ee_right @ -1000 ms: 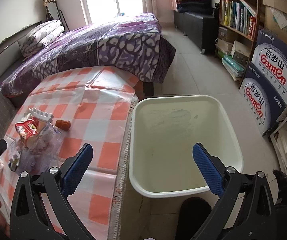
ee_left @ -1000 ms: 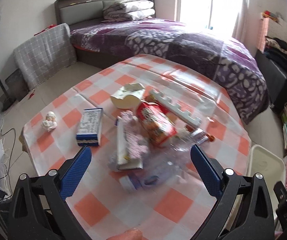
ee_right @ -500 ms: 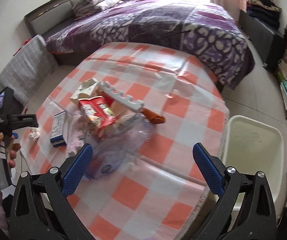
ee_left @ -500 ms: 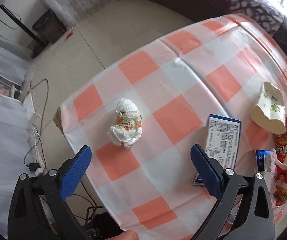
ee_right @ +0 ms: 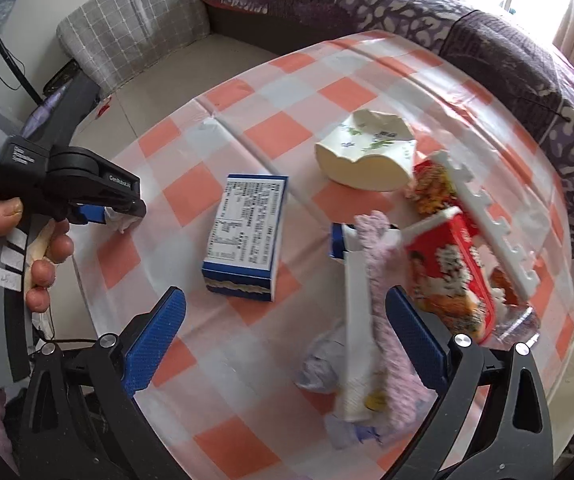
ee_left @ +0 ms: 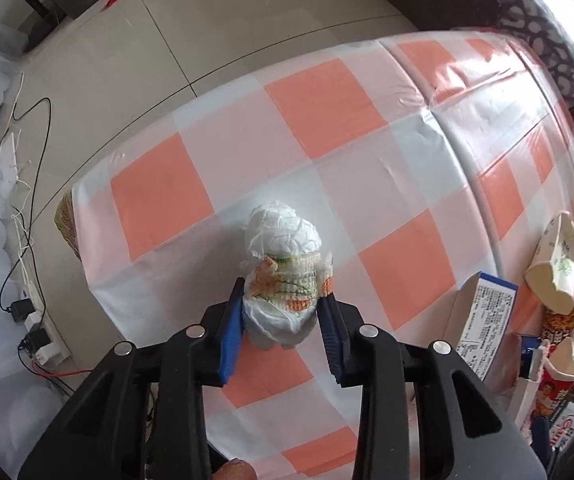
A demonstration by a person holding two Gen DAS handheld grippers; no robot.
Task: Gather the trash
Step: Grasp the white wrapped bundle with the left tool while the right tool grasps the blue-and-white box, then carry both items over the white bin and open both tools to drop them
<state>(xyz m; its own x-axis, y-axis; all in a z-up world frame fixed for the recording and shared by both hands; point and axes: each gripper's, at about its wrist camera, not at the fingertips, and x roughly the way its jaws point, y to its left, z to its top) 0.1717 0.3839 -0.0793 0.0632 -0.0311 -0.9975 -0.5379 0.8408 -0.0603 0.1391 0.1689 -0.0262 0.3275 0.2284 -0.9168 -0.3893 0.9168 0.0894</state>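
Observation:
My left gripper (ee_left: 283, 312) is shut on a rolled-up white diaper (ee_left: 285, 268) that rests on the orange-and-white checked tablecloth (ee_left: 327, 96) near its left corner. The right wrist view shows that gripper (ee_right: 103, 210) at the left with a bit of white between its pads. My right gripper (ee_right: 287, 336) is open and empty above the table. Ahead of it lie a blue-and-white box (ee_right: 247, 236), a crushed paper cup (ee_right: 367, 156), a red snack packet (ee_right: 451, 276), a white toothed strip (ee_right: 491, 236), a pink fuzzy cloth (ee_right: 387, 312) and crumpled wrappers (ee_right: 327, 368).
A white bin (ee_right: 571, 384) stands beyond the table's right edge. A purple bed (ee_right: 487, 20) lies behind the table and a grey checked cushion (ee_right: 135, 28) leans at the back left. Cables and a power strip (ee_left: 35, 320) lie on the floor left of the table.
My left gripper swung from the trash pile to the diaper, came down and shut on it. My right gripper swung from the bin to over the trash pile, still open.

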